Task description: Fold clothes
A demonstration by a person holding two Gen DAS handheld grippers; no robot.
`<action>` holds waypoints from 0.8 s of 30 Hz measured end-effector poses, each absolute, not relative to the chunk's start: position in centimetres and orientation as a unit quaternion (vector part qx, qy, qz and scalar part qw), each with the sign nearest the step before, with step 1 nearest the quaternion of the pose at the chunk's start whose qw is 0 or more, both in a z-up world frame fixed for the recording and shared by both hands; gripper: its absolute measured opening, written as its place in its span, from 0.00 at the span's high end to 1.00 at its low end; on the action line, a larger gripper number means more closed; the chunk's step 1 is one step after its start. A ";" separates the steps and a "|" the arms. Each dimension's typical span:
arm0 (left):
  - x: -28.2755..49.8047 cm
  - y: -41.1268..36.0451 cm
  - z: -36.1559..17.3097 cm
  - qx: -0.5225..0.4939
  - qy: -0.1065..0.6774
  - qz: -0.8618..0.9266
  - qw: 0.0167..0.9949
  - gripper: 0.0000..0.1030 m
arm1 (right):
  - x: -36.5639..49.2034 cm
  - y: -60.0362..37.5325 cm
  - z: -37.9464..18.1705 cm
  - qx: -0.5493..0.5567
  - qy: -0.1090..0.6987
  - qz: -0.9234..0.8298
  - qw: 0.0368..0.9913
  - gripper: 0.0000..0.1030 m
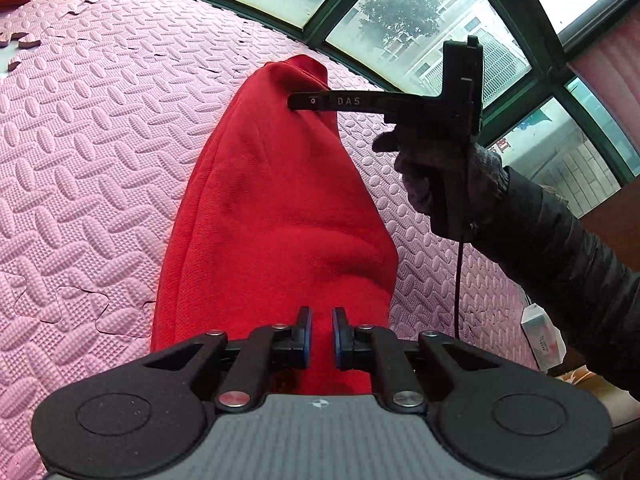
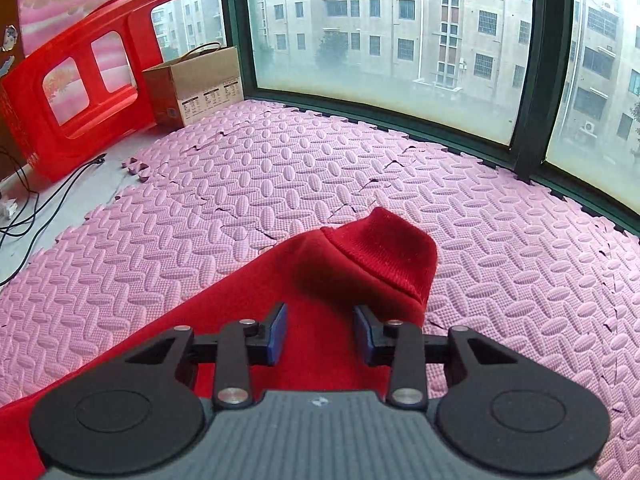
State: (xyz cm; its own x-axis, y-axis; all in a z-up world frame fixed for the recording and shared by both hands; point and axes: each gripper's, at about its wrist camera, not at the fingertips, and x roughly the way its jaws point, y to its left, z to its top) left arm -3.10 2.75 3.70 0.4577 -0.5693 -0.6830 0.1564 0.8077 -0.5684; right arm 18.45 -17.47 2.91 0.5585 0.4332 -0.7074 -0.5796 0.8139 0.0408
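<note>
In the left wrist view the left gripper (image 1: 321, 322) sits at the bottom centre of the frame, its blue-padded fingers (image 1: 305, 322) drawn close together with a narrow strip of the red garment (image 1: 276, 208) pinched between them. From there the cloth rises as a long taut ridge up the middle of the picture, over the pink foam mat (image 1: 92, 152).

At the far end of that ridge, in the upper centre, the right gripper (image 1: 294, 102) reaches in from the right, a dark finger marked "DAS" lying against the cloth near its top. A gloved hand (image 1: 444, 184) in a dark sleeve (image 1: 568, 264) grips its handle at centre right, a thin black cable (image 1: 457, 280) hanging below.

In the right wrist view the right gripper (image 2: 320, 334) fills the lower centre, its fingers (image 2: 279, 334) standing partly apart. Red cloth lies between and beneath them, but whether the pads press on it cannot be told. Just beyond, the garment's ribbed cuff (image 2: 384, 252) bunches up at mid-frame on the mat.

Farther back, in the upper left, a red plastic stool (image 2: 80, 80) lies tipped beside a cardboard box (image 2: 200, 84), with the window (image 2: 380, 28) across the top.
</note>
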 end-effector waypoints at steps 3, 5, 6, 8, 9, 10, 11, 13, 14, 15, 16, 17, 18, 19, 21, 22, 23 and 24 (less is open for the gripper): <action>-3.4 3.1 3.6 -0.226 0.469 -0.219 0.825 0.89 | 19.8 -16.1 2.6 -0.099 0.369 0.279 0.881 0.65; -3.6 3.3 3.7 -0.230 0.465 -0.218 0.827 0.89 | 20.6 -15.3 2.4 -0.101 0.371 0.275 0.881 0.65; -3.7 3.4 3.8 -0.230 0.464 -0.216 0.828 0.89 | 20.8 -14.9 2.4 -0.105 0.373 0.274 0.880 0.65; -3.8 3.6 4.0 -0.232 0.459 -0.214 0.831 0.89 | 21.0 -14.2 2.4 -0.117 0.370 0.274 0.880 0.65; -3.9 3.8 4.1 -0.233 0.456 -0.211 0.833 0.89 | 20.9 -13.9 2.5 -0.124 0.367 0.275 0.880 0.65; -4.0 4.1 4.2 -0.234 0.454 -0.207 0.834 0.89 | 20.7 -13.7 2.6 -0.129 0.365 0.276 0.880 0.65; -4.1 4.3 4.2 -0.235 0.452 -0.204 0.836 0.88 | 20.6 -13.5 2.7 -0.134 0.362 0.279 0.879 0.65; -4.3 4.9 4.2 -0.238 0.449 -0.194 0.839 0.86 | 20.4 -13.0 2.6 -0.147 0.363 0.280 0.877 0.65; -4.4 5.2 4.1 -0.241 0.449 -0.190 0.839 0.86 | 20.5 -12.8 2.3 -0.153 0.365 0.279 0.875 0.65; -4.5 5.4 4.0 -0.243 0.449 -0.186 0.839 0.86 | 20.6 -12.5 2.1 -0.157 0.367 0.277 0.874 0.65; -4.6 5.6 3.9 -0.245 0.451 -0.181 0.839 0.86 | 20.6 -12.4 1.8 -0.159 0.368 0.276 0.874 0.65; -4.7 5.9 3.8 -0.247 0.450 -0.177 0.840 0.86 | 20.6 -12.3 1.8 -0.161 0.367 0.275 0.874 0.65; -4.8 6.1 3.8 -0.248 0.449 -0.175 0.841 0.86 | 20.4 -12.3 2.0 -0.162 0.366 0.274 0.875 0.65; -4.9 6.3 3.8 -0.249 0.447 -0.173 0.842 0.86 | 20.0 -12.3 2.3 -0.163 0.365 0.277 0.874 0.65; -5.1 6.8 3.8 -0.251 0.444 -0.169 0.843 0.86 | 18.8 -12.7 3.2 -0.165 0.365 0.292 0.868 0.64; -5.2 7.0 3.8 -0.252 0.443 -0.169 0.844 0.86 | 18.2 -12.8 3.7 -0.166 0.366 0.300 0.865 0.64; -5.3 7.1 3.8 -0.251 0.442 -0.168 0.844 0.86 | 17.6 -13.0 4.1 -0.167 0.366 0.307 0.863 0.62; -5.4 7.2 3.8 -0.250 0.441 -0.168 0.845 0.86 | 16.7 -13.1 4.6 -0.171 0.365 0.316 0.859 0.57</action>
State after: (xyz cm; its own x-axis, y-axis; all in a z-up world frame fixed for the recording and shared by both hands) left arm -5.41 7.22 3.85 0.5541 -0.5051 -0.6617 0.0640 0.8184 -0.5711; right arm 16.74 -13.12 4.58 0.5330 0.4184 -0.7355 -0.6678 0.7417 -0.0620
